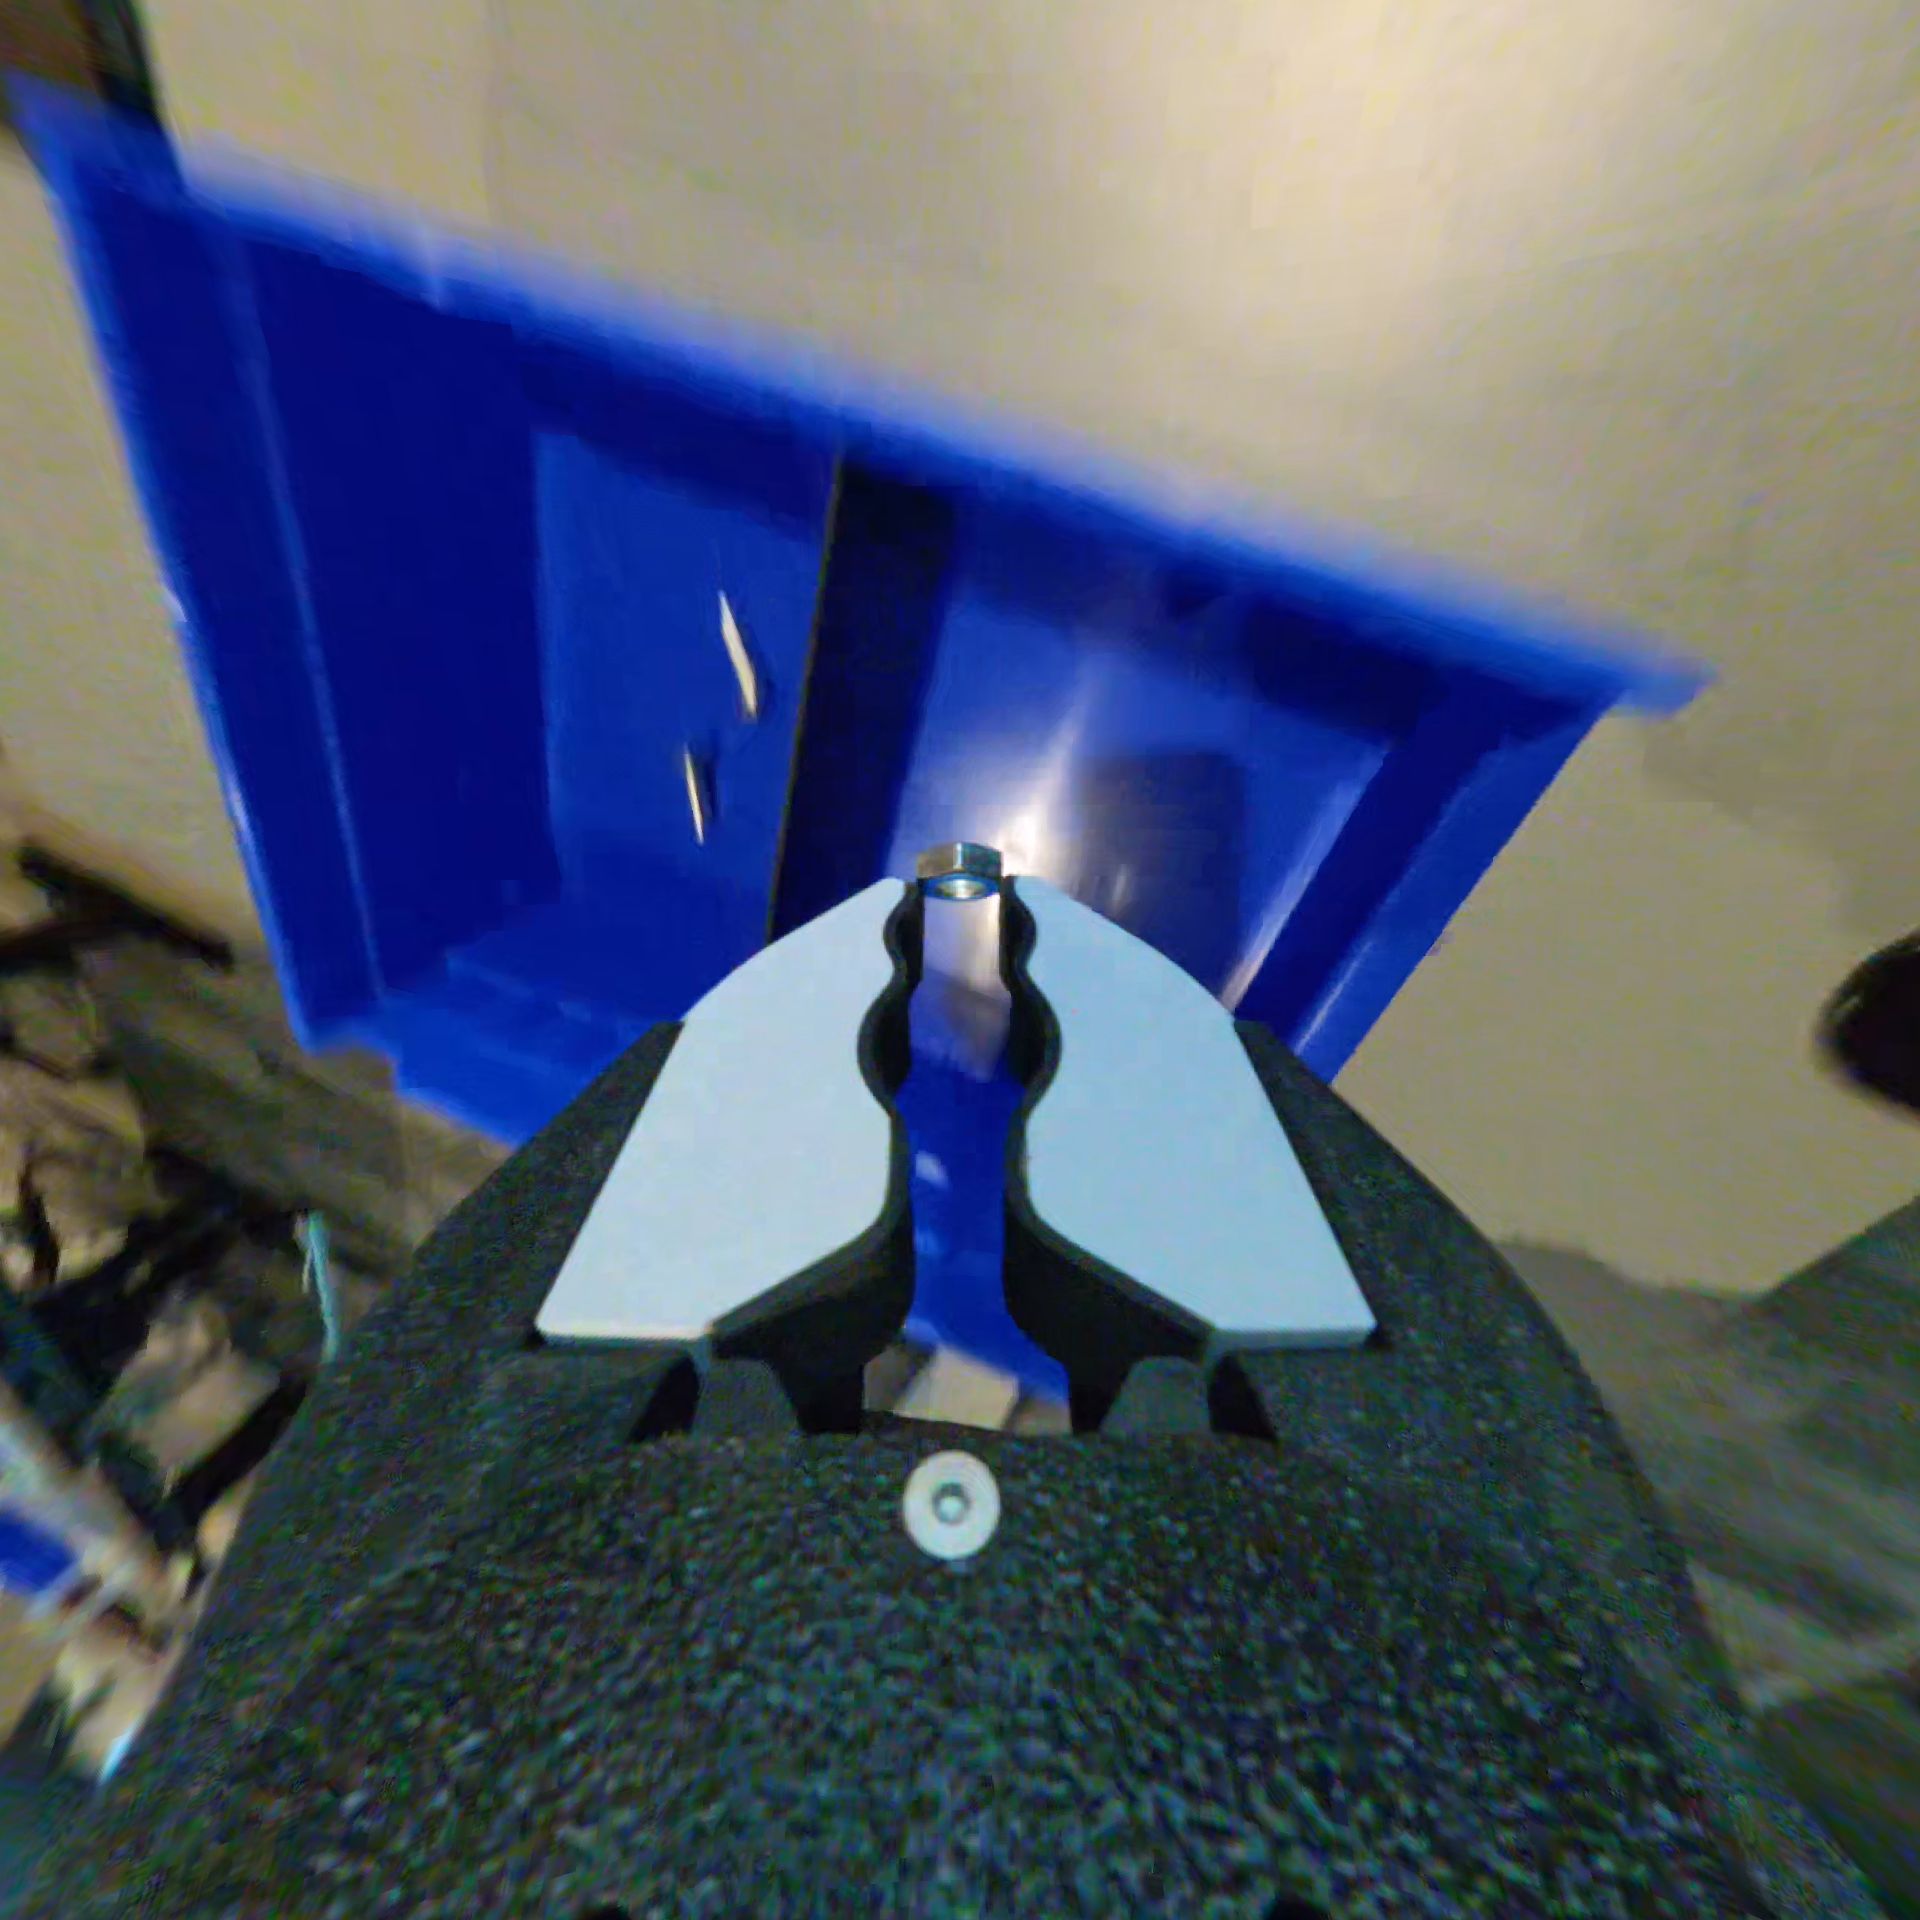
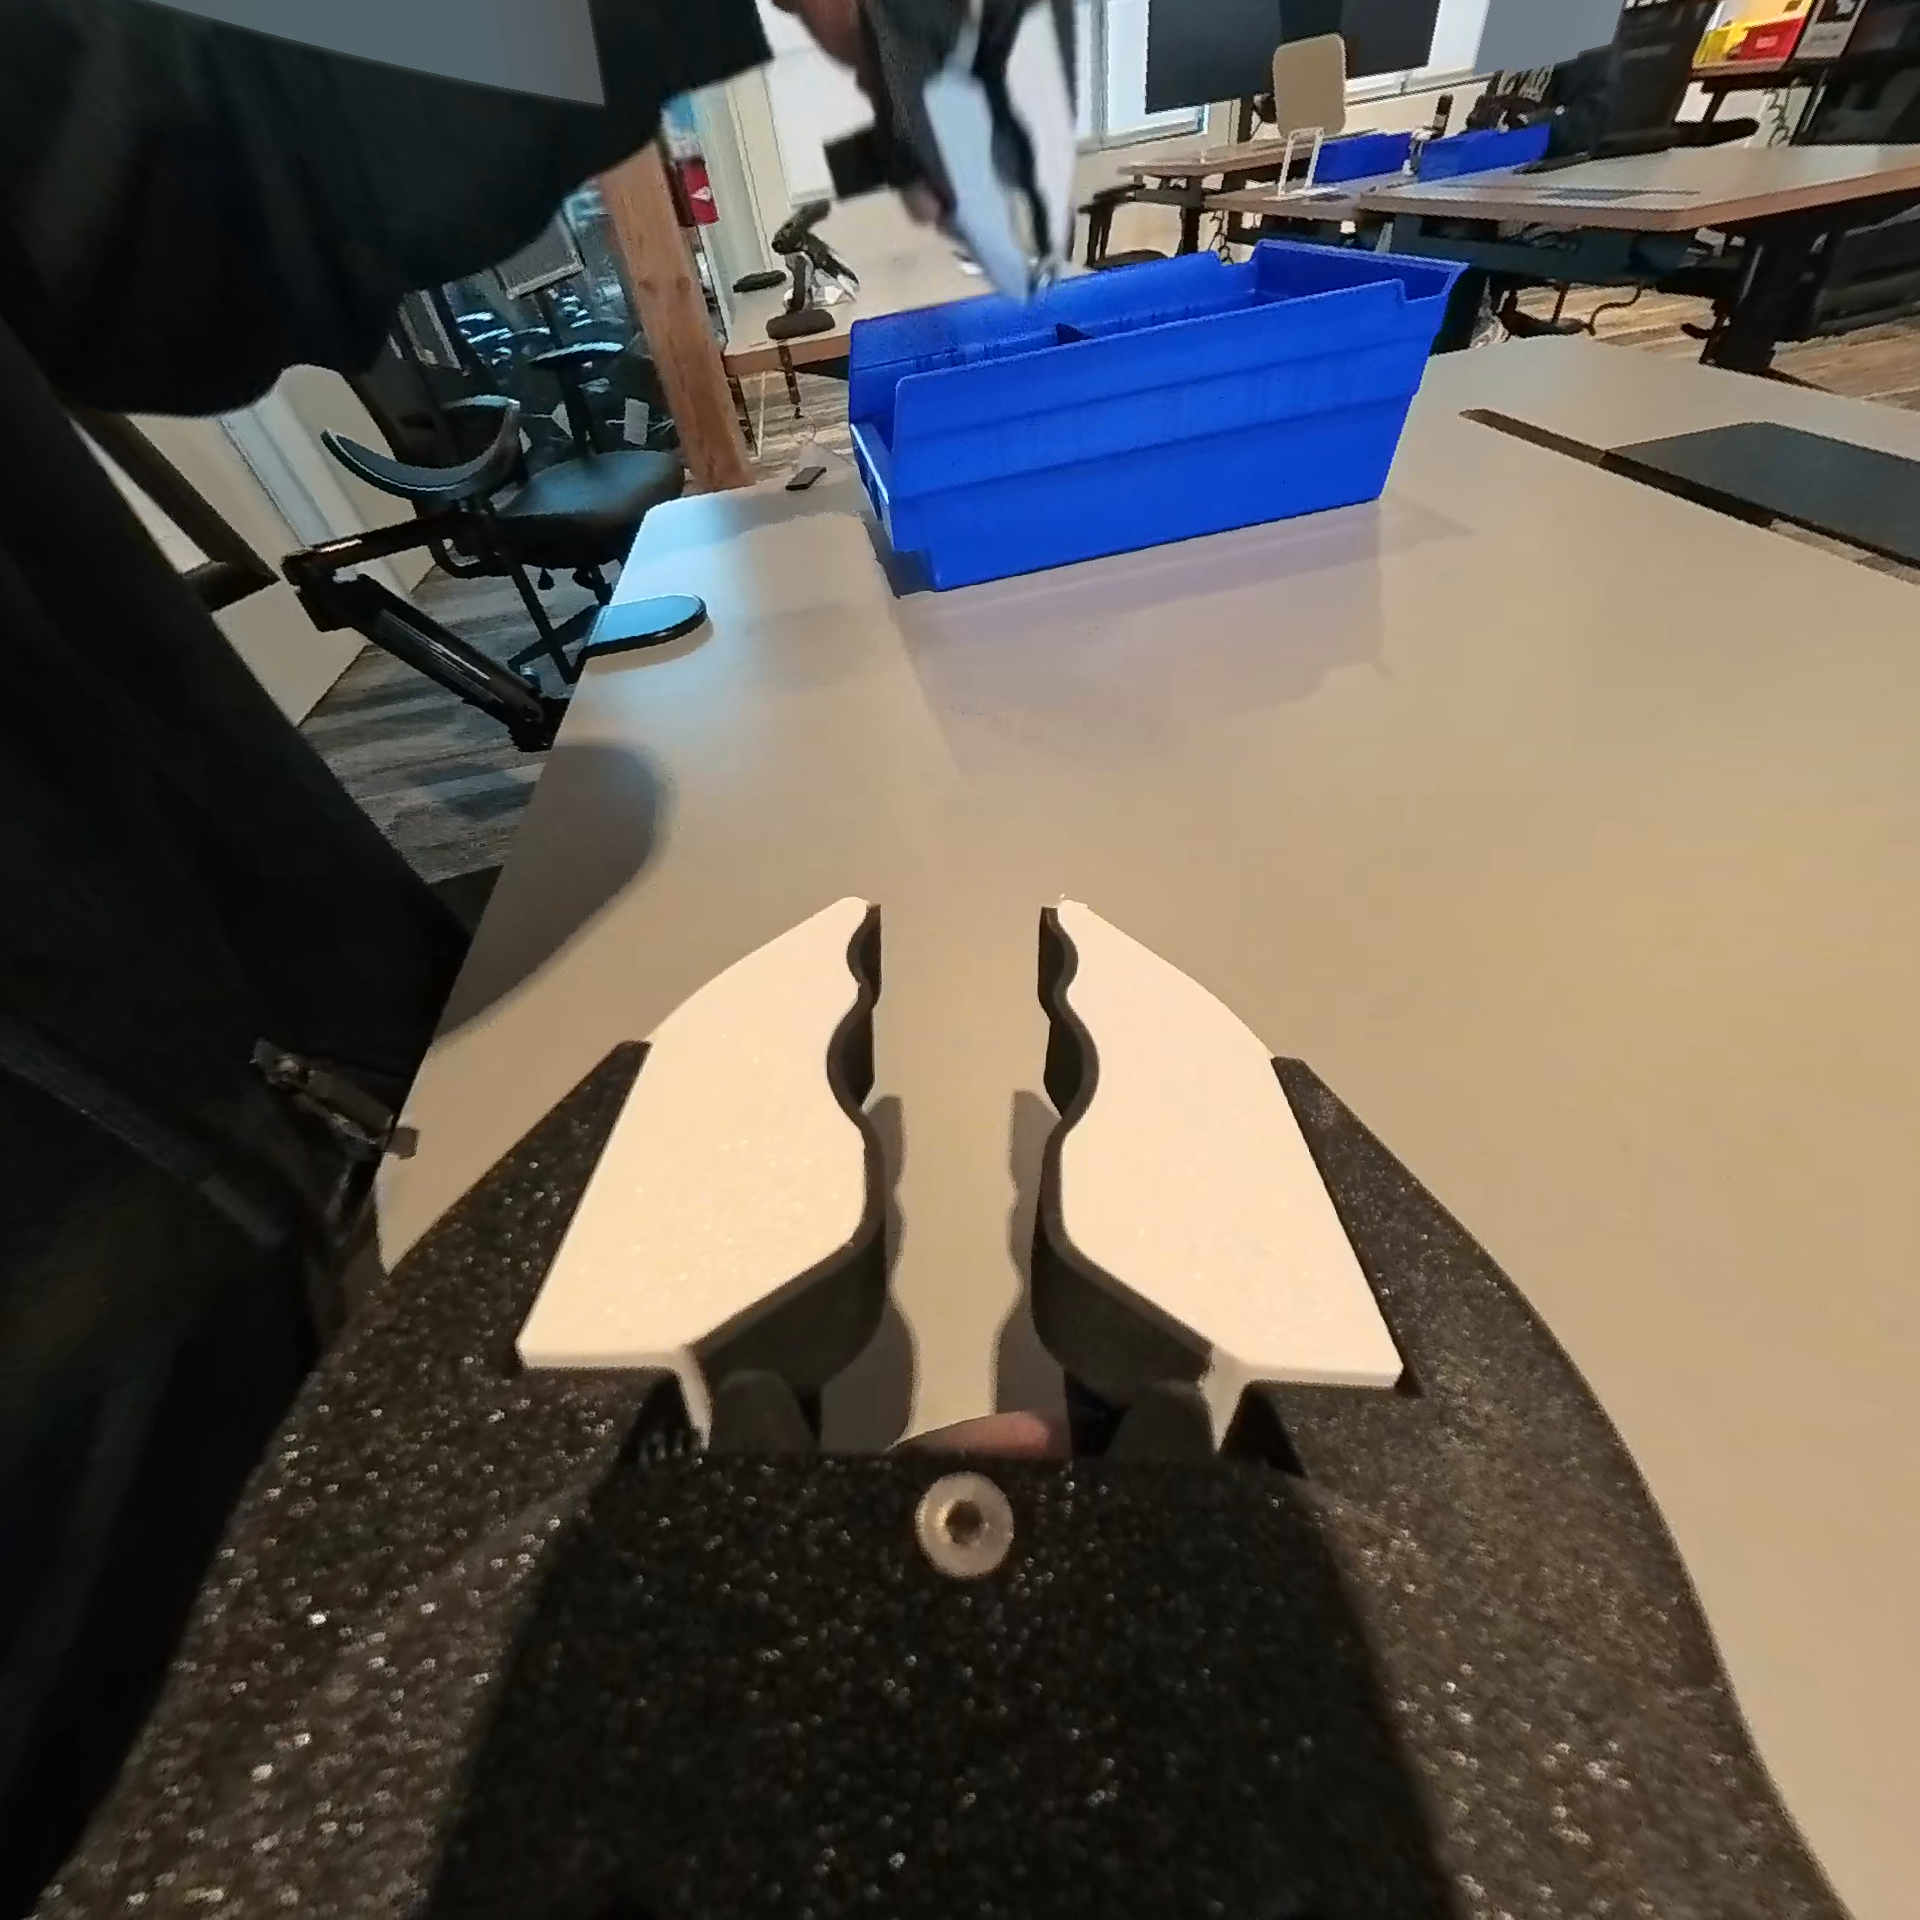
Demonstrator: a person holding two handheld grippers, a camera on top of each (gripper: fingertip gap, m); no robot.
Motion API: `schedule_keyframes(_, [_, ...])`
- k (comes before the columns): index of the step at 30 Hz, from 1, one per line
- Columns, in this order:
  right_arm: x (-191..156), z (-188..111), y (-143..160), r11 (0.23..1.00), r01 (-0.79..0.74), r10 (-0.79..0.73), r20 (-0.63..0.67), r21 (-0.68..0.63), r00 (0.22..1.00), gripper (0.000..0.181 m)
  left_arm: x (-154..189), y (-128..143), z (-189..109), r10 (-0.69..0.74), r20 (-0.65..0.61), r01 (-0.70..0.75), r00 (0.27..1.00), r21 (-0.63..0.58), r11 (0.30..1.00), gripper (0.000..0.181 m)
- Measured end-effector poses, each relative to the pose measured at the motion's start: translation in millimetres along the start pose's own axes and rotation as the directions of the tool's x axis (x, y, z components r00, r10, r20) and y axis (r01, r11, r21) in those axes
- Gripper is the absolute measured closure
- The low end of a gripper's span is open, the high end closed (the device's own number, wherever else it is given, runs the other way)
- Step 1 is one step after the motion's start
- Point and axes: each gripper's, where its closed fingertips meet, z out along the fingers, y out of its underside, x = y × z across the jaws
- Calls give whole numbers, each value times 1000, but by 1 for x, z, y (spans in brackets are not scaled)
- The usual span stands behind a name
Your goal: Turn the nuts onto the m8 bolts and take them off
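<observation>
Above the blue bin (image 1: 665, 665), the left gripper (image 1: 959, 883) points down with its jaws closed on a small silver nut (image 1: 958, 871), pinched at the very fingertips. The nut sits over the bin's right compartment, just right of the dark divider (image 1: 805, 707), clear of the walls. Two blurred silver pieces (image 1: 740, 657) lie in the left compartment; whether they are bolts cannot be told. In the right wrist view the left gripper (image 2: 1023, 265) shows blurred over the bin's (image 2: 1132, 447) far side. The bin stands near the table's (image 2: 1351, 831) left edge, with that edge just beside its short end. The right gripper (image 2: 959, 914) hangs low over bare table well short of the bin, jaws open and holding nothing, with wide free surface ahead and to its right. A person's dark sleeve (image 2: 156, 727) fills the left side.
</observation>
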Motion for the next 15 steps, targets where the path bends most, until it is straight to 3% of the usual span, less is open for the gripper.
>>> schedule_keyframes(4, [1,1,0,1000,6,-6,-6,1,1000,152,44,-106,-7,177,-102,-155,979,193,969,168])
schedule_keyframes(7, [3,-2,-2,1000,13,-12,-28,19,1000,153,92,-155,13,343,-211,-295,915,229,928,168])
schedule_keyframes(10, [4,-6,-4,999,20,-19,-50,34,999,153,122,-173,47,420,-257,-388,870,166,906,168])
schedule_keyframes(15, [5,-10,-4,999,27,-25,-64,42,998,154,150,-173,81,492,-288,-477,822,126,870,167])
